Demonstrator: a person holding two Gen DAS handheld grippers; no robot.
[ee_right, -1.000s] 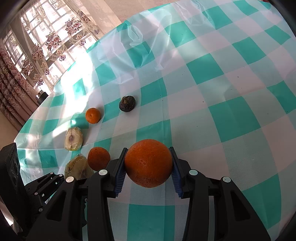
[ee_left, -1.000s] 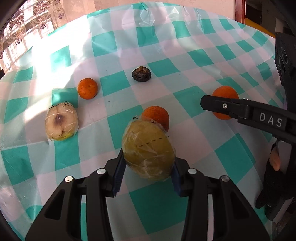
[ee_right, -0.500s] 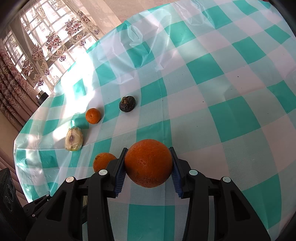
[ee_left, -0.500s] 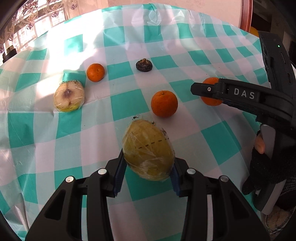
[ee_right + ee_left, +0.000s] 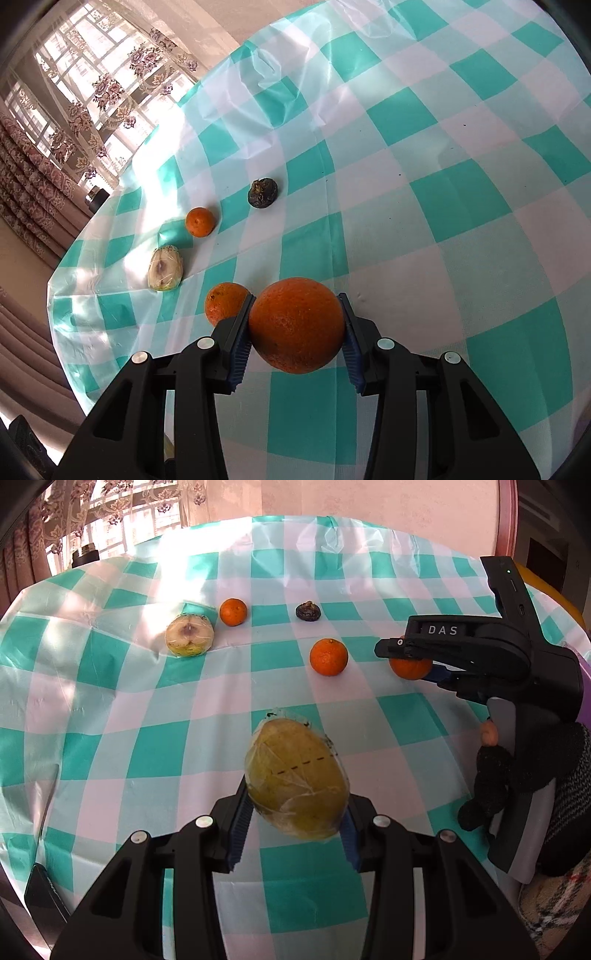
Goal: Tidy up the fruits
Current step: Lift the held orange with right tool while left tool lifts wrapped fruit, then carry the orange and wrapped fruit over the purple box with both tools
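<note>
My left gripper (image 5: 293, 806) is shut on a yellow-green fruit half wrapped in cling film (image 5: 295, 777), held above the near part of the checked tablecloth (image 5: 155, 746). My right gripper (image 5: 295, 330) is shut on a large orange (image 5: 297, 325); the left wrist view shows that orange (image 5: 410, 666) at the right under the black jaw. On the cloth lie a second orange (image 5: 328, 656) (image 5: 225, 302), a small mandarin (image 5: 233, 612) (image 5: 200, 221), a wrapped cut fruit half with its pale face up (image 5: 189, 635) (image 5: 165, 268), and a dark shrivelled fruit (image 5: 308, 611) (image 5: 263, 193).
A gloved hand (image 5: 491, 775) holds the right gripper's handle at the right edge. A window with patterned curtains (image 5: 74, 110) lies beyond the table's far rim. A dark flat object (image 5: 44, 890) sits at the cloth's near left edge.
My left gripper has pulled back toward the near edge with the wrapped fruit, so the whole table and the far wall now show. The right gripper has stayed put with its orange.
</note>
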